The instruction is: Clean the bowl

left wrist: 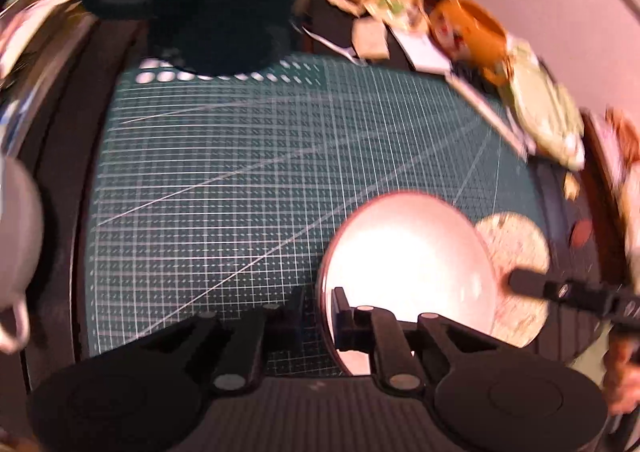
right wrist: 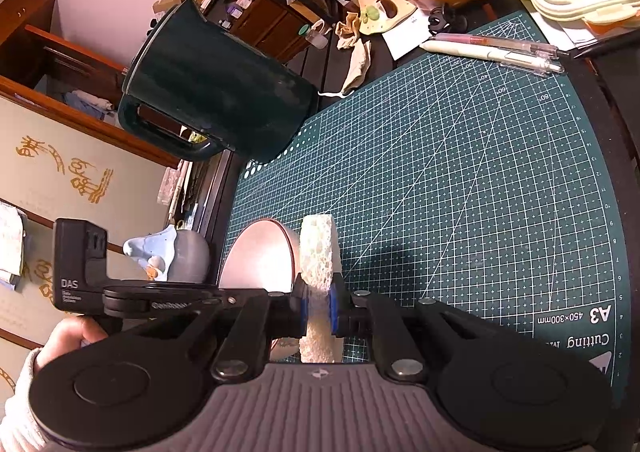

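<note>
Right gripper (right wrist: 320,312): black linkage fingers, silver pivot pins, blue pads, ribbed grey base, two round black housings. Left gripper (left wrist: 318,306): same build, pads apparently black (blurred). Hand (right wrist: 70,340) wears pale knit sleeve (right wrist: 20,412).

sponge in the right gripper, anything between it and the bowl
Nothing visible. The right gripper is shut on the sponge, which sits right beside the bowl, at its rim. The left gripper holds the bowl by its rim, tilted up off the cutting mat.
</note>
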`<state>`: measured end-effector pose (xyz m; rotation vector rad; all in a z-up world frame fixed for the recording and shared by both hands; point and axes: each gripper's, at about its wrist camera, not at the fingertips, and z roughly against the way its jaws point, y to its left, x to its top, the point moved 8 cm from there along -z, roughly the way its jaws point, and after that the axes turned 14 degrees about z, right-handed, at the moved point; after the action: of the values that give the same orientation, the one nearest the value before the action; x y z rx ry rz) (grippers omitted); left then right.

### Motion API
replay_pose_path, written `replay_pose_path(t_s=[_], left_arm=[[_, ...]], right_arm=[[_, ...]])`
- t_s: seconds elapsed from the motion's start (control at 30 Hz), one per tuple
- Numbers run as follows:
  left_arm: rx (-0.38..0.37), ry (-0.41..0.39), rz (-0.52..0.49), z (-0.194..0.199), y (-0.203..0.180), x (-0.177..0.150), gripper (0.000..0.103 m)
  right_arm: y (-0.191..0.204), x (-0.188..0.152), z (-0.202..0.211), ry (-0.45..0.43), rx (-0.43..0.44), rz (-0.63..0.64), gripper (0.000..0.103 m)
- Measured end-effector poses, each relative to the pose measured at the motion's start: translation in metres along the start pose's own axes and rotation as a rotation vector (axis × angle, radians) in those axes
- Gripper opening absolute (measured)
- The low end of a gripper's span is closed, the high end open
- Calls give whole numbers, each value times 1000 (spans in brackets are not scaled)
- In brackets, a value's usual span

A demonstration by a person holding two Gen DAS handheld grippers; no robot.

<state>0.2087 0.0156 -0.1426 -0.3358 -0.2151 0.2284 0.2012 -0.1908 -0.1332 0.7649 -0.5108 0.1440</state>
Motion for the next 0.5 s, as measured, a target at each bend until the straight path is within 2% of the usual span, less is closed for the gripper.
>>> replay_pose_path(t_s=[0.17, 0.27, 0.5], left_arm=[[-22, 7, 57, -4, 0, -15, 15], [-27, 10, 77, -9, -1, -25, 23], [-37, -21, 83, -20, 4, -23, 15]], right_arm=[[2, 0, 0, 0, -10, 8, 10], [3, 0, 0, 2, -24, 19, 9], [1, -2, -6, 14, -20, 6, 9]])
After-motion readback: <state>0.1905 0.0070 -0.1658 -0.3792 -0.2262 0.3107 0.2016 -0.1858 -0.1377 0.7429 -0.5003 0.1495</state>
